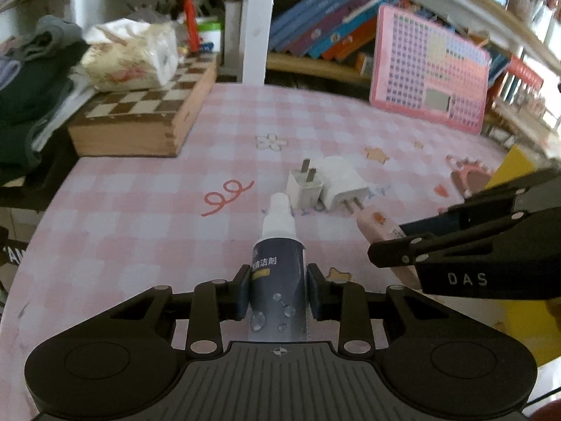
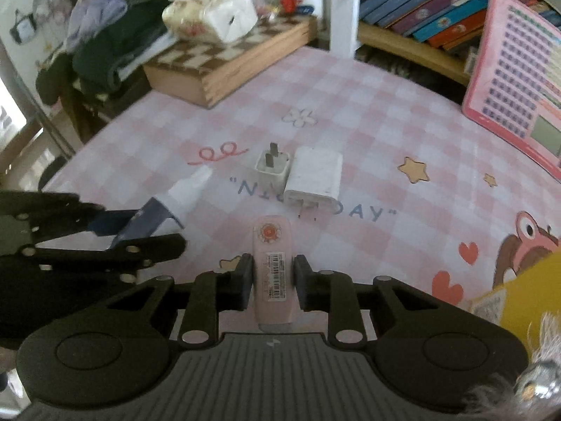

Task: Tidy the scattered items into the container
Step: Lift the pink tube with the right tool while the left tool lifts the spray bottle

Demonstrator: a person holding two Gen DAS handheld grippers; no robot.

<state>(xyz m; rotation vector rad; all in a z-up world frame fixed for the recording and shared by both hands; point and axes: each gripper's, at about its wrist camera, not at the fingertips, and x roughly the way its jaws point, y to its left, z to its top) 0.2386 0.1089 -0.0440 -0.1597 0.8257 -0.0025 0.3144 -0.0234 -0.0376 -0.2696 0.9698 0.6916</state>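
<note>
My left gripper point(image 1: 278, 289) is shut on a dark blue spray bottle point(image 1: 278, 280) with a white cap, held just above the pink checked tablecloth. My right gripper point(image 2: 273, 282) is shut on a flat pink case point(image 2: 273, 273) with a barcode label. Each gripper also shows in the other's view, the right gripper point(image 1: 389, 254) with the pink case point(image 1: 378, 228) and the left gripper point(image 2: 140, 242) with the bottle point(image 2: 168, 207). Two white plug chargers point(image 2: 273, 168) point(image 2: 315, 179) lie side by side ahead of both grippers. A yellow container point(image 2: 526, 291) sits at the right edge.
A wooden chess box point(image 1: 147, 119) with a tissue pack point(image 1: 133, 56) on it stands at the back left beside a pile of dark clothes point(image 1: 31, 80). A pink keyboard toy point(image 1: 431, 70) leans at the back right. Books point(image 1: 329, 28) fill a shelf behind a white post.
</note>
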